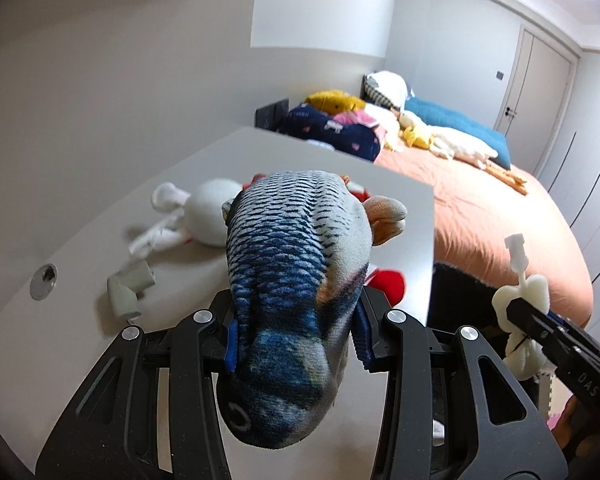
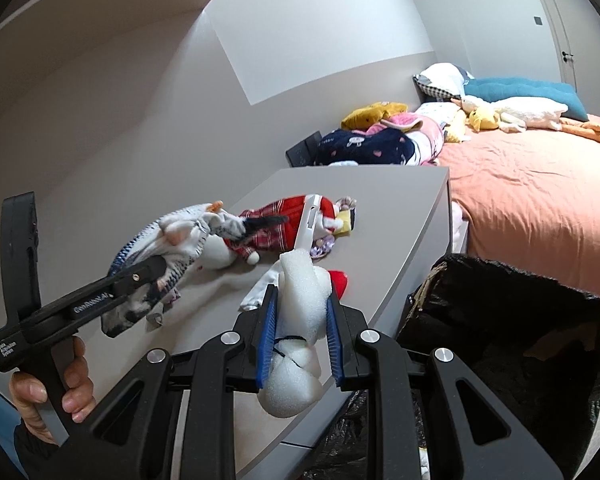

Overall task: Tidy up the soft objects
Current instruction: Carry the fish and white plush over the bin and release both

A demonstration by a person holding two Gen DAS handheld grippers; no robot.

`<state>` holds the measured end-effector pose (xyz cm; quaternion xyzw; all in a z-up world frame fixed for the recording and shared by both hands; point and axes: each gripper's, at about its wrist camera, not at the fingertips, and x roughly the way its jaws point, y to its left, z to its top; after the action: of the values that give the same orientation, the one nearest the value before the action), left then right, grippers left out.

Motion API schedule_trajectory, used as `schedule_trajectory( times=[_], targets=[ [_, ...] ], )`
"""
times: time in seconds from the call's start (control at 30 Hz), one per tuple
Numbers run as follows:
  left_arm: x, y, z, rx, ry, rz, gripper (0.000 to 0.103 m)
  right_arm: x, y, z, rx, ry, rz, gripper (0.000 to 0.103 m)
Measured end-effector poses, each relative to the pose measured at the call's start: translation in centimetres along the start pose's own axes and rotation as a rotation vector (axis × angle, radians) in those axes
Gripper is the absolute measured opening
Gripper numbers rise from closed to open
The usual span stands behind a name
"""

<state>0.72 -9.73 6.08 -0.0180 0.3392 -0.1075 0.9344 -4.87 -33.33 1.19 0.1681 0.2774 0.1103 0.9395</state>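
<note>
A blue scaly plush fish [image 1: 296, 248] sits nose-down between the blue pads of my left gripper [image 1: 296, 332], which is shut on it above the grey table [image 1: 80, 340]. In the right wrist view that left gripper [image 2: 156, 270] holds the fish [image 2: 172, 236] at the left, with a hand [image 2: 52, 396] on its handle. My right gripper [image 2: 301, 320] is shut on a white foam sponge brush [image 2: 300, 288] with a white plastic handle. The left wrist view shows the same brush [image 1: 520, 296] at the right edge.
A doll in a red dress [image 2: 280, 224], a white plush [image 1: 208, 216], a red item [image 2: 340, 280] and a grey roll [image 1: 128, 288] lie on the table. A black bag-lined bin [image 2: 520, 340] stands beside it. The orange bed [image 2: 540, 184] carries several plush toys and pillows.
</note>
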Motion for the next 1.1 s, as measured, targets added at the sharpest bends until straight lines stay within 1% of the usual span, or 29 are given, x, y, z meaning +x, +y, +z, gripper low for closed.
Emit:
schedule_trajectory(
  times=[0.23, 0.5, 0.83, 1.1],
  targets=[
    [-0.9, -2.6, 0.3, 0.021, -0.019, -0.052, 0.042, -2.5, -0.9, 0.1, 0.002, -0.03, -0.021, 0.024],
    [-0.4, -6.0, -0.3, 0.065, 0.004, -0.101, 0.042, -4.8, -3.0, 0.0, 0.029, -0.053, -0.058, 0.024],
    [-0.4, -11.0, -0.8, 0.146, 0.016, -0.166, 0.042, -7.8, -5.9, 0.2, 0.068, -0.092, -0.114, 0.024],
    [-0.1, -13.9, -1.5, 0.188, 0.037, -0.214, 0.042, -10.0, -7.9, -0.4, 0.09, -0.109, -0.155, 0.025]
  ],
)
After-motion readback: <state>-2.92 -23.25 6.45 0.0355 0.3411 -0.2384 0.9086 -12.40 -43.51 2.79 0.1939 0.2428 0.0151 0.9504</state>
